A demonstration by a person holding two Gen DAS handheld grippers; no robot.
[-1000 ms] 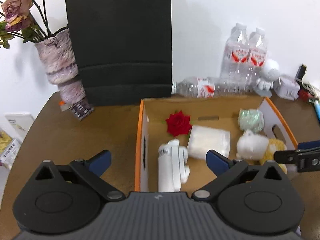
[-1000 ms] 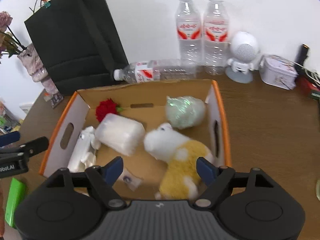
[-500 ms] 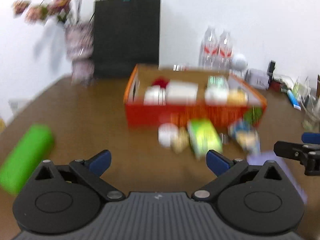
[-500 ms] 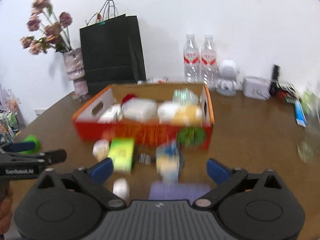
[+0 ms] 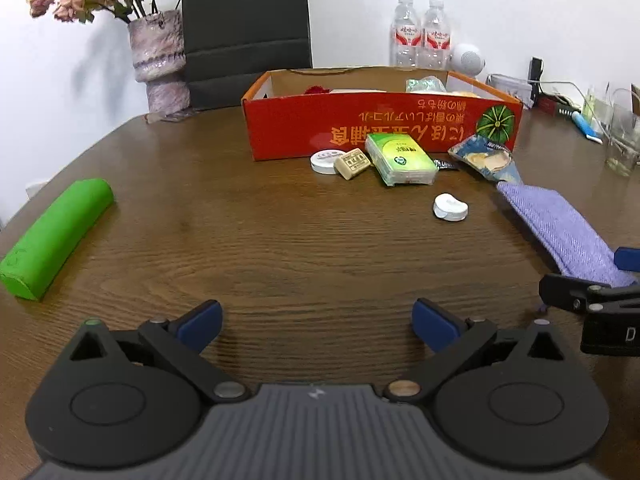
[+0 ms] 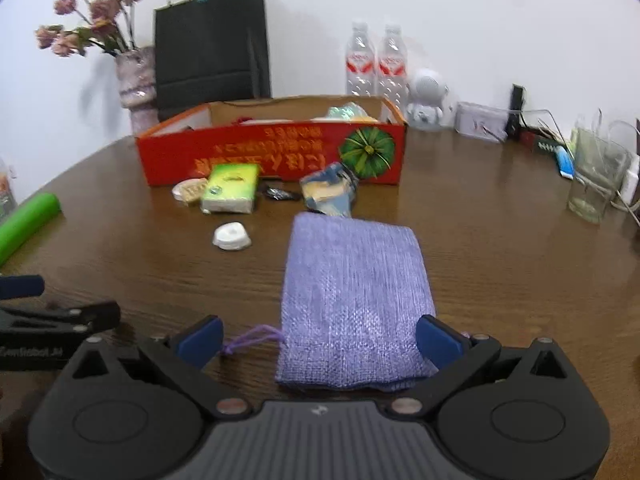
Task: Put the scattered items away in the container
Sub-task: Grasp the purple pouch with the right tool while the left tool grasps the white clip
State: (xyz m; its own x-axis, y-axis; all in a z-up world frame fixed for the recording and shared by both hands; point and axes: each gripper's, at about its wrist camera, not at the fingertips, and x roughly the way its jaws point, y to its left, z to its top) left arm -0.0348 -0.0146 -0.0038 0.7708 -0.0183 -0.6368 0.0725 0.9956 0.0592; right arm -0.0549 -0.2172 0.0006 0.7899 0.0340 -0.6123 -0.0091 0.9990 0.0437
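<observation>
An orange cardboard box (image 5: 380,128) (image 6: 272,156) stands at mid-table with several items inside. In front of it lie a green tissue pack (image 5: 400,158) (image 6: 230,192), a round white tin (image 5: 325,161), a beige eraser (image 5: 352,163), a blue snack packet (image 5: 486,158) (image 6: 328,192), a white case (image 5: 450,207) (image 6: 231,236) and a purple cloth pouch (image 5: 560,236) (image 6: 354,300). A green roll (image 5: 56,236) lies far left. My left gripper (image 5: 316,322) is open over bare table. My right gripper (image 6: 318,338) is open, its fingers either side of the pouch's near end.
A black paper bag (image 5: 244,28), a vase of dried flowers (image 5: 158,56), two water bottles (image 5: 418,40), a white robot figure (image 6: 428,100) and a glass (image 6: 594,176) with cables stand behind and to the right of the box.
Both grippers have pulled back from above the box to low over the near table. The scattered items in front of the box have come into view.
</observation>
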